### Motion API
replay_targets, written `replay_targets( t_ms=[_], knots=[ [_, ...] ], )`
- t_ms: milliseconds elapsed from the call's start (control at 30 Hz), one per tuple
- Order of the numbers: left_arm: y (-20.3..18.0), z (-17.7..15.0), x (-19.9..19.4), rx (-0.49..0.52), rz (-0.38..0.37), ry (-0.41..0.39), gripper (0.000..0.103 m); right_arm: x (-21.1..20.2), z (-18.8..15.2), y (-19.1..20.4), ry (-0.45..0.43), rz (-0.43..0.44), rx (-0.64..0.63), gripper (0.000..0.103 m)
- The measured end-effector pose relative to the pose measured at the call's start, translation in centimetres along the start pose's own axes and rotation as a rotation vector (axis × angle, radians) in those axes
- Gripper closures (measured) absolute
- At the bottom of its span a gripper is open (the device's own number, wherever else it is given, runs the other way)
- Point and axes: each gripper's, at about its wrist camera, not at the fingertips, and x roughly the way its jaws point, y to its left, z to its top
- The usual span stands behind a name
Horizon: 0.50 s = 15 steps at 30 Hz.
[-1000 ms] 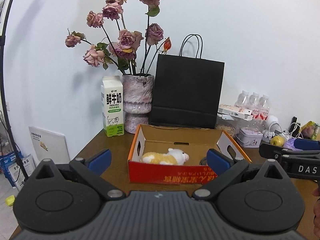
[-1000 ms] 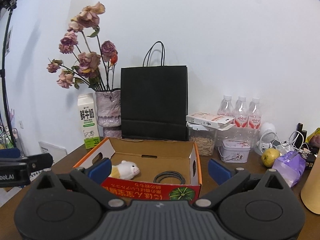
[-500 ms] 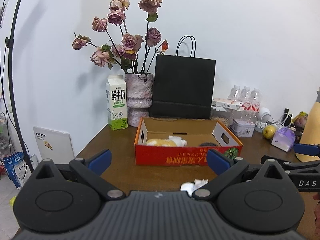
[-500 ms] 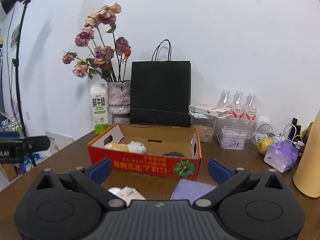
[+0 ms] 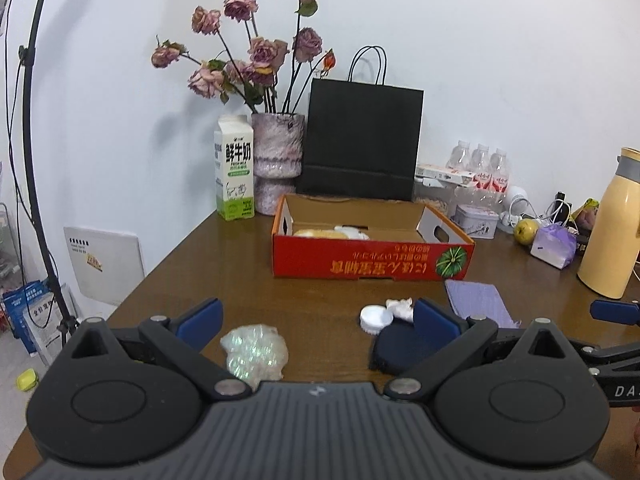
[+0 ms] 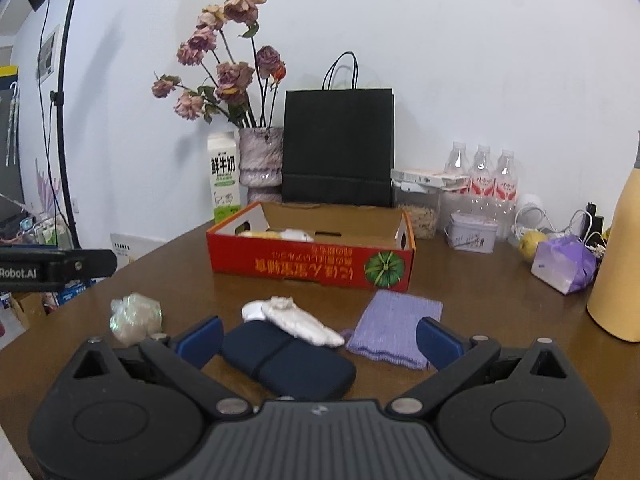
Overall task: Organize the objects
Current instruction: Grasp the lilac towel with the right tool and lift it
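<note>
A red cardboard box stands mid-table with a yellow-white plush toy inside. In front of it lie a crumpled iridescent wrapper, a white lid, a white crumpled cloth, a dark blue pouch and a purple knitted cloth. My left gripper is open and empty above the wrapper. My right gripper is open and empty over the pouch.
At the back stand a milk carton, a vase of dried roses, a black paper bag, water bottles, a tin and an apple. A yellow flask and purple bag stand right.
Both grippers have pulled back from the box and away from it. The loose items on the table in front of the box have come into view.
</note>
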Motion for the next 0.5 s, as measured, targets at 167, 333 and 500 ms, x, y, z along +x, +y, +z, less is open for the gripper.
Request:
replay_targets(
  t_ms=[167,333,500],
  knots=[
    [0.5,-1.3,-0.2,0.008,0.006,0.019,0.0,-0.5,-1.5,0.0,0.028,0.003,0.004,0.0],
    [0.9,-2.5,-0.2,0.022,0.017,0.032,0.0,-0.4,-2.9,-0.1,0.063,0.002,0.015,0.0],
    [1.0,-3.7,-0.3,0.049,0.016,0.043,0.0,-0.4,-4.0,-0.1,0.088,0.004,0.021,0.0]
  ],
)
